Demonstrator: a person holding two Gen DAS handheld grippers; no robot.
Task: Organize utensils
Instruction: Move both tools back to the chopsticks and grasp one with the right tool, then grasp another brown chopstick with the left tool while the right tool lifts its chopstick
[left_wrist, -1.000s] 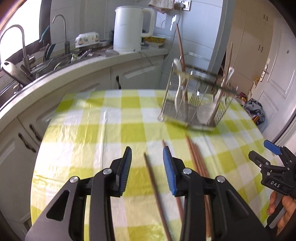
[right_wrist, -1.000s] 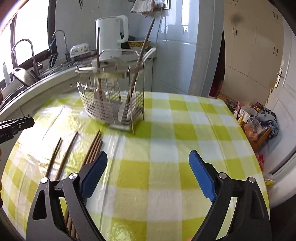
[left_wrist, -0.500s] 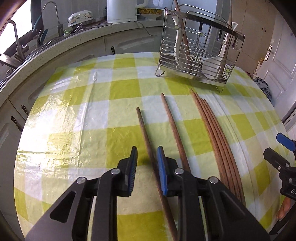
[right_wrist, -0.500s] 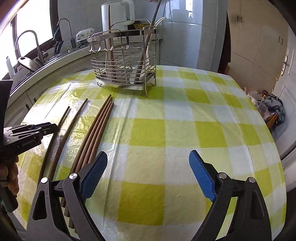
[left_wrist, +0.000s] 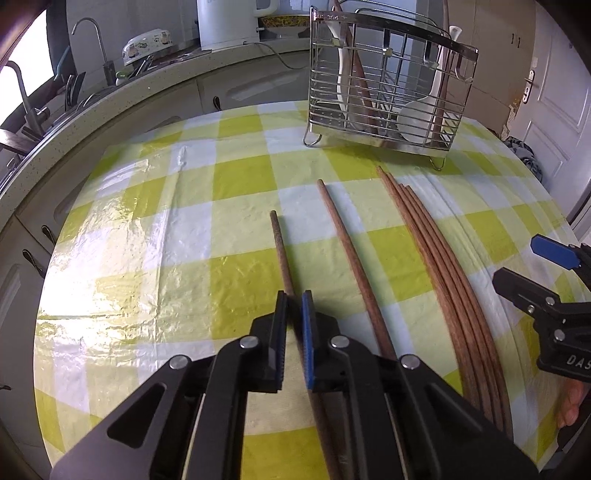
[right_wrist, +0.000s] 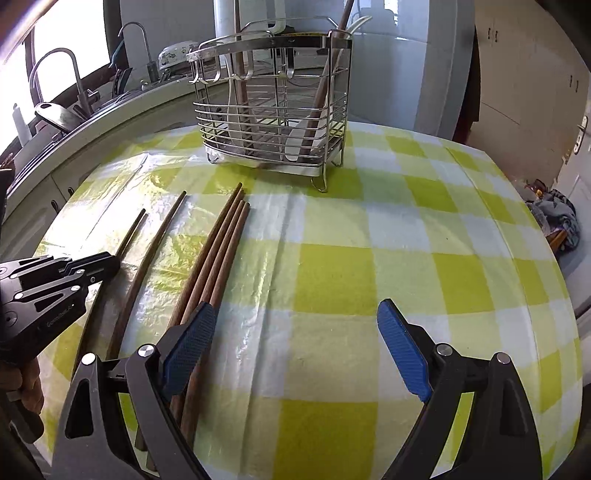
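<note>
On the green-checked tablecloth (left_wrist: 240, 177) lie wooden chopsticks. My left gripper (left_wrist: 294, 299) is low over the table, its jaws closing tight on the dark leftmost chopstick (left_wrist: 279, 247), with both pads pressing it. A second single chopstick (left_wrist: 345, 240) lies to its right, then a bundle of several chopsticks (left_wrist: 436, 251). The wire utensil rack (left_wrist: 388, 92) stands beyond them, holding a white spoon and wooden utensils. My right gripper (right_wrist: 295, 306) is wide open with nothing between its fingers; its left finger hovers over the bundle (right_wrist: 218, 251). The left gripper (right_wrist: 112, 260) shows at the left edge.
A curved counter (left_wrist: 110, 107) wraps the table's far side, with a white kettle (left_wrist: 231, 22), a patterned bowl (left_wrist: 147, 46) and a sink tap (left_wrist: 88, 48). The round table drops off at the right. Doors and a pile of cloth (right_wrist: 554, 218) stand beyond.
My left gripper came down to the table and its jaws closed from wide apart onto the dark chopstick. My right gripper sank lower, staying open.
</note>
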